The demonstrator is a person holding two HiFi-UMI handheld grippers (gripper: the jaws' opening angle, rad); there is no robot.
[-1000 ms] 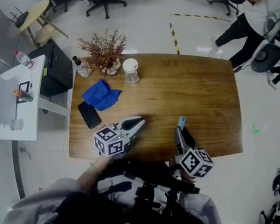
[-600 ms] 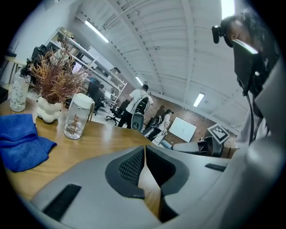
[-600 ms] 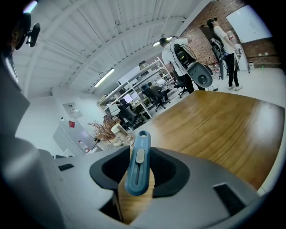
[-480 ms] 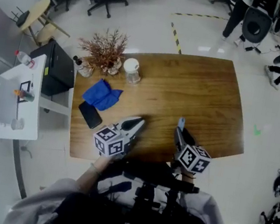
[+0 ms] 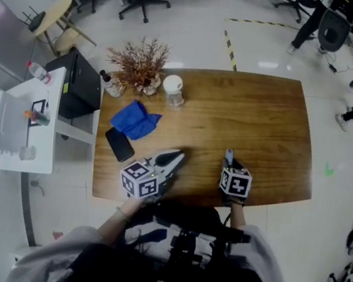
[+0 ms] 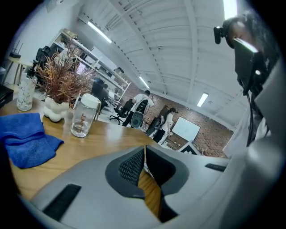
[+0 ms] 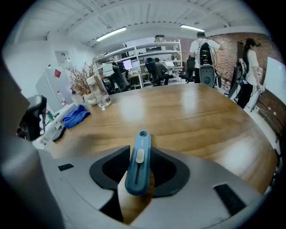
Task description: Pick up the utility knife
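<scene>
The blue utility knife [image 7: 138, 163] with a pale slider lies lengthwise between the pads of my right gripper [image 7: 140, 162], which is shut on it. Its ringed end pokes out past the fingertips. In the head view the right gripper [image 5: 229, 164] is low over the front of the wooden table [image 5: 261, 117], with the knife [image 5: 228, 155] pointing away from me. My left gripper [image 5: 175, 154] rests near the front edge to the left, shut with nothing between its pads [image 6: 134, 163].
A blue cloth [image 5: 134, 118] and a black phone [image 5: 119, 145] lie at the table's left. A lidded glass jar [image 5: 173, 91], a dried-plant vase [image 5: 140, 65] and a small bottle [image 5: 111, 84] stand at the back left. People and office chairs are beyond the table.
My right gripper has sunk toward the table with the knife and rolled, so its marker cube now faces up. The left gripper has stayed put.
</scene>
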